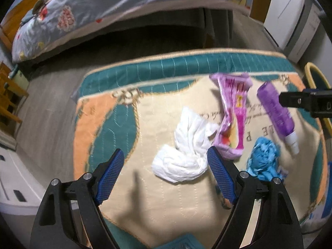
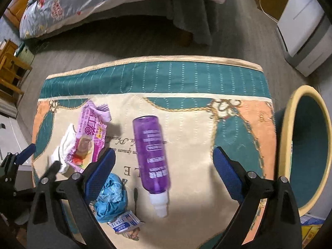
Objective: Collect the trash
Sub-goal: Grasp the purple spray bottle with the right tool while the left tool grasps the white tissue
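Observation:
A crumpled white tissue point(image 1: 186, 153) lies on the quilted mat point(image 1: 166, 197), just ahead of my open, empty left gripper point(image 1: 165, 176). Right of it lie a pink snack wrapper point(image 1: 234, 116), a purple bottle point(image 1: 276, 112) and a crumpled blue glove point(image 1: 263, 161). In the right wrist view my right gripper point(image 2: 164, 172) is open and empty, above the purple bottle point(image 2: 151, 155). The blue glove point(image 2: 112, 197), a small printed packet point(image 2: 124, 224), the wrapper point(image 2: 89, 139) and the tissue point(image 2: 66, 145) lie to its left.
A yellow-rimmed bin with a teal inside point(image 2: 307, 149) stands right of the mat. A bed with a patterned quilt point(image 1: 103, 10) is behind. A white appliance point(image 2: 305, 27) stands at the back right, wooden furniture point(image 2: 10, 70) at the left.

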`<action>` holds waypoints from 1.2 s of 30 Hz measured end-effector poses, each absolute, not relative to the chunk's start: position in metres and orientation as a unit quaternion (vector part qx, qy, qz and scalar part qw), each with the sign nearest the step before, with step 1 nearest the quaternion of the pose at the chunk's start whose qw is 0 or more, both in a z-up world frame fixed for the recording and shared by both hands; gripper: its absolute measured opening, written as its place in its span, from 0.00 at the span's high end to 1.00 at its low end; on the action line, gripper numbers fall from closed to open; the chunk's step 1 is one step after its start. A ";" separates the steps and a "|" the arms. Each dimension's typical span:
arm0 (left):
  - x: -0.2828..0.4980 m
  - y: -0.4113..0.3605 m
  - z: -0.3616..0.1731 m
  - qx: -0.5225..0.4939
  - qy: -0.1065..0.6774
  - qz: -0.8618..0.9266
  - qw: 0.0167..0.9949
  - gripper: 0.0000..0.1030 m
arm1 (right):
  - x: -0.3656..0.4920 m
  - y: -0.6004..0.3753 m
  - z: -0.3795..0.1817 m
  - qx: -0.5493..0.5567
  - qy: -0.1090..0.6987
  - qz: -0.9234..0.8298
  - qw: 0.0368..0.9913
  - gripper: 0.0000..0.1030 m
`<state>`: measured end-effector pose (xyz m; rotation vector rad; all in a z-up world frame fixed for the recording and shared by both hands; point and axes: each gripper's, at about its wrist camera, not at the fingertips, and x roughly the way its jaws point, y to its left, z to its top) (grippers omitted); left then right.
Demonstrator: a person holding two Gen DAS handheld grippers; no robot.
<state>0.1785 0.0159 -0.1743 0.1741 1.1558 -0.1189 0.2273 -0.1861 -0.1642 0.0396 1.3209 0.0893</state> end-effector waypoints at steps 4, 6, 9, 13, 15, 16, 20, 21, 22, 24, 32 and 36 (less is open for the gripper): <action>0.181 0.014 -0.187 0.080 0.560 -0.068 0.822 0.24 | 0.230 -0.182 -0.179 0.033 0.630 0.045 0.775 0.26; 0.182 0.014 -0.192 0.071 0.567 -0.072 0.817 0.28 | 0.230 -0.184 -0.184 0.047 0.638 0.049 0.767 0.37; 0.181 0.013 -0.196 0.054 0.575 -0.082 0.812 0.33 | 0.230 -0.183 -0.191 0.047 0.647 0.053 0.759 0.49; 0.178 0.013 -0.197 0.052 0.577 -0.089 0.810 0.39 | 0.229 -0.176 -0.196 0.017 0.652 0.062 0.756 0.59; 0.177 0.014 -0.197 0.046 0.577 -0.092 0.810 0.44 | 0.228 -0.172 -0.197 -0.007 0.649 0.065 0.758 0.69; 0.176 0.015 -0.196 0.043 0.578 -0.093 0.810 0.50 | 0.227 -0.171 -0.197 -0.013 0.650 0.068 0.757 0.69; 0.173 0.017 -0.194 0.024 0.584 -0.105 0.805 0.76 | 0.225 -0.170 -0.195 -0.010 0.654 0.073 0.753 0.69; 0.174 0.018 -0.193 0.020 0.585 -0.107 0.803 0.80 | 0.225 -0.169 -0.193 -0.012 0.652 0.074 0.754 0.69; 0.174 0.019 -0.192 0.016 0.587 -0.110 0.802 0.83 | 0.224 -0.169 -0.191 -0.013 0.651 0.074 0.756 0.69; 0.171 0.018 -0.188 0.012 0.584 -0.116 0.803 0.83 | 0.224 -0.172 -0.186 -0.011 0.648 0.073 0.758 0.69; 0.157 0.025 -0.154 -0.020 0.549 -0.123 0.827 0.85 | 0.215 -0.180 -0.154 0.012 0.629 0.068 0.774 0.69; 0.152 0.027 -0.131 -0.008 0.520 -0.125 0.845 0.85 | 0.212 -0.194 -0.130 0.030 0.613 0.070 0.787 0.69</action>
